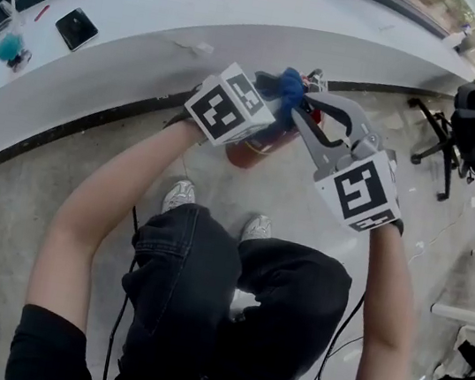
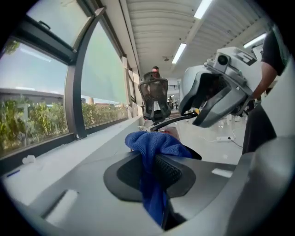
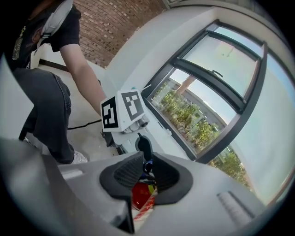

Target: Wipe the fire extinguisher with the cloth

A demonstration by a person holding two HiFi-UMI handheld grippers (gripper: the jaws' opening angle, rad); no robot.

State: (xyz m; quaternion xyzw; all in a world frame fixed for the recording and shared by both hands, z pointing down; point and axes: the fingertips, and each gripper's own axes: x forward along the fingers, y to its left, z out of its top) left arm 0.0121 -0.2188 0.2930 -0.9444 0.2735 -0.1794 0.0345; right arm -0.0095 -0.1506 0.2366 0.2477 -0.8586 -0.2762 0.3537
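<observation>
Left tongs (image 2: 156, 171) are squeezing the blue cloth (image 2: 152, 144) just above the fire extinguisher (image 1: 248, 152); right tongs (image 3: 147, 170) are gripping its top, body pointing down.

Overhead, two close views; common fire extinguisher (image 1: 248, 153)

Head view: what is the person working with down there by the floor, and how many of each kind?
Hand-held grippers: 2, the left gripper and the right gripper
Blue cloth: 1
Red fire extinguisher: 1
Total: 4
</observation>
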